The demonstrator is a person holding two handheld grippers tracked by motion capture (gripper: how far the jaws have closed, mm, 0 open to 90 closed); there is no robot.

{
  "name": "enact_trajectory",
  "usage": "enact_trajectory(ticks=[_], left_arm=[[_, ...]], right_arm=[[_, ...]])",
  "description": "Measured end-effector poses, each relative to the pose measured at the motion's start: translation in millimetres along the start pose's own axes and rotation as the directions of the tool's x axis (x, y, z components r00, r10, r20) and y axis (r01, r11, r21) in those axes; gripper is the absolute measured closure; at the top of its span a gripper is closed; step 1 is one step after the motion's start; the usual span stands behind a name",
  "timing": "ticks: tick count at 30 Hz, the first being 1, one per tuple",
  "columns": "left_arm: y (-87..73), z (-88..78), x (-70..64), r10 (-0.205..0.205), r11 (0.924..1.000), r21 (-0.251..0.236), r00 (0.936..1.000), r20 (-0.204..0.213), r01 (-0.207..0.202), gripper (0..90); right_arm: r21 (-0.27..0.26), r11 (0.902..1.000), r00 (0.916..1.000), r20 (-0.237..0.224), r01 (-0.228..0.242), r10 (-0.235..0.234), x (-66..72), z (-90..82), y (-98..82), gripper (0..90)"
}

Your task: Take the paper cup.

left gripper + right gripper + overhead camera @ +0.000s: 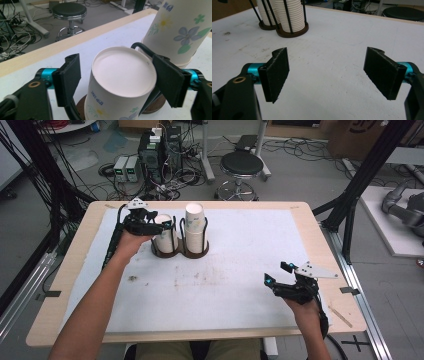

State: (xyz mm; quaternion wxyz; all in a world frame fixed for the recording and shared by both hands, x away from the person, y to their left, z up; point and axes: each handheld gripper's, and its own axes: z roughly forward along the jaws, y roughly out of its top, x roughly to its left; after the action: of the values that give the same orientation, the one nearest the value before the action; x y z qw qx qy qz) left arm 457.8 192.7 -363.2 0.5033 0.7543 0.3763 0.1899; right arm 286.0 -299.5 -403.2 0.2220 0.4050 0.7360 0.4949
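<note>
A black wire cup holder [180, 253] on a brown base stands at the back left of the white mat [235, 270]. It holds two stacks of upside-down flowered paper cups: a short left stack [165, 239] and a taller right stack [195, 226]. My left gripper [158, 223] is open, its jaws on either side of the short stack's top cup [123, 75]; the right pad [170, 80] sits at the cup's edge and the left pad [68, 78] stands a little off it. My right gripper [278, 281] hovers open over the mat's front right, with nothing between its pads [277, 73].
The taller stack [178, 27] rises close beside the left gripper's right jaw. In the right gripper view both stacks [289, 15] stand far off at the upper left. Beyond the table's far wooden edge [240, 204] are a stool [242, 166], computer boxes [152, 150] and cables.
</note>
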Motion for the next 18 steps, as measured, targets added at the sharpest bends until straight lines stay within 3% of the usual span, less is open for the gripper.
enact_trajectory(ticks=[4,12,16,18], left_arm=[[-0.5,2.0,-1.2,0.016,0.9998,0.013,0.9998,0.012,-0.016,33.3],[2.3,0.2,-1.4,0.027,0.9992,0.029,0.9996,-0.001,-0.027,34.6],[7.3,-4.3,-2.8,0.024,0.9997,-0.004,0.9997,-0.004,-0.024,35.2],[11.6,-10.8,-2.3,0.004,0.9988,-0.049,1.0000,-0.006,-0.004,35.4]], right_arm=[[-0.002,1.0000,1.0000,0.002,0.003,-0.003,-0.7,-0.2,-0.1,21.2],[-0.003,1.0000,1.0000,0.003,0.000,0.000,-0.6,-0.6,0.2,21.2],[-0.002,1.0000,1.0000,0.002,0.000,0.000,-0.7,-0.6,0.1,21.2],[-0.003,1.0000,1.0000,0.003,0.001,-0.001,-0.3,-0.2,0.3,21.3]])
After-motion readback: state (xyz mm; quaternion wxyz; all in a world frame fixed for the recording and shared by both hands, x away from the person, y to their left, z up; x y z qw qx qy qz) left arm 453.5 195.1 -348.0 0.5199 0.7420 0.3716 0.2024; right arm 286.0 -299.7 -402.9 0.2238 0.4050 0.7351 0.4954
